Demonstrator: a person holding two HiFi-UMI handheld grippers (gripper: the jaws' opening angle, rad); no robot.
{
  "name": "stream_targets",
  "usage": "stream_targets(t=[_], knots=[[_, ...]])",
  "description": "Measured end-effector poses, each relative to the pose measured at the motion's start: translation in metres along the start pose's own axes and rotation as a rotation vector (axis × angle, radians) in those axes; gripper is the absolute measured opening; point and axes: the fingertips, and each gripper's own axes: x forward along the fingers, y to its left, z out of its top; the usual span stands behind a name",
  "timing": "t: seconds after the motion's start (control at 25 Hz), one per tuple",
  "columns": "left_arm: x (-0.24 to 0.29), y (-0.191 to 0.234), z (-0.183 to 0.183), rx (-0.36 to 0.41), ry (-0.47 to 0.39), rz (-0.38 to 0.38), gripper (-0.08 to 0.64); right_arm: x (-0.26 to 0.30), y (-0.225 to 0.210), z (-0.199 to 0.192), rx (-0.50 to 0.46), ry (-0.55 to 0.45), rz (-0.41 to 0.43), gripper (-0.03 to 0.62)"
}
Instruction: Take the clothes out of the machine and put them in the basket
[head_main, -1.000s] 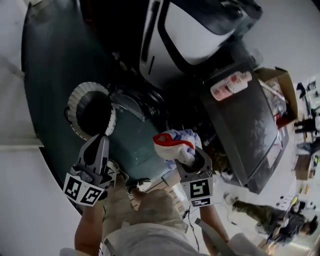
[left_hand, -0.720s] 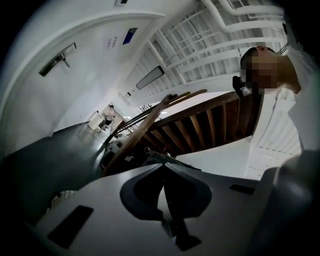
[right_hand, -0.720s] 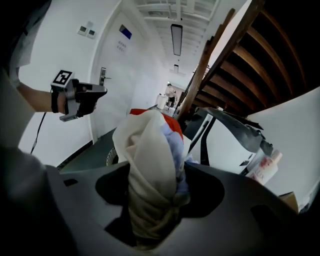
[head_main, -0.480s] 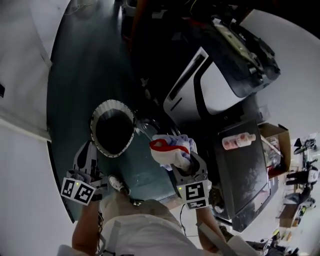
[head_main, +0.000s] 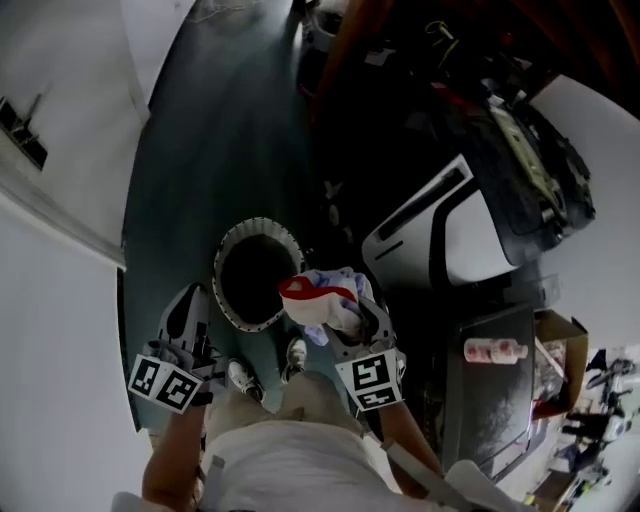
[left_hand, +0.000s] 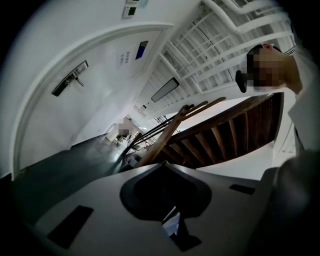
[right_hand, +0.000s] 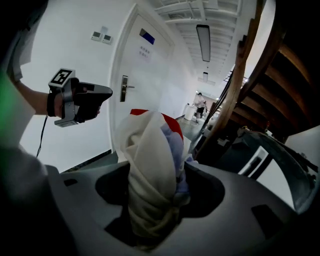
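Note:
A round laundry basket (head_main: 232, 262) with a white slatted rim and a dark inside stands on the dark floor. My right gripper (head_main: 335, 312) is shut on a bundle of clothes (head_main: 318, 296) in white, red and pale blue, and holds it at the basket's right rim. The right gripper view shows the bundle (right_hand: 152, 165) standing up out of the jaws. The white washing machine (head_main: 455, 235) with its dark door lies to the right. My left gripper (head_main: 190, 308) hangs left of the basket, jaws together and holding nothing. The right gripper view also shows the left gripper (right_hand: 82, 100) held out level.
A dark cabinet (head_main: 485, 400) right of the machine carries a pink bottle (head_main: 495, 351), with a cardboard box (head_main: 560, 350) beyond. A wooden staircase (left_hand: 225, 135) rises ahead and a white door (right_hand: 137, 85) stands on the left wall. My shoes (head_main: 243, 377) are just below the basket.
The view has swung left, away from the machine toward the basket. My right gripper has carried the bundle left up to the basket's rim. The left gripper has moved along, still empty.

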Motion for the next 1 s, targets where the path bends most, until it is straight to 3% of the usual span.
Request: stream_targets(t=[0.24, 0.52, 0.76, 1.0], knots=[[-0.006, 0.018, 0.003, 0.037, -0.035, 0.183, 0.014, 0.075, 0.002, 0.027, -0.082, -0.087, 0.189, 0.273], [0.009, 0.037, -0.011, 0.052, -0.051, 0.273, 0.014, 0.138, 0.019, 0.011, -0.114, -0.045, 0.328, 0.278], [0.018, 0.076, -0.061, 0.025, -0.005, 0.319, 0.014, 0.209, 0.054, -0.025, -0.162, 0.004, 0.398, 0.282], [0.016, 0.142, -0.120, -0.024, 0.033, 0.360, 0.014, 0.286, 0.088, -0.071, -0.240, 0.049, 0.435, 0.282]])
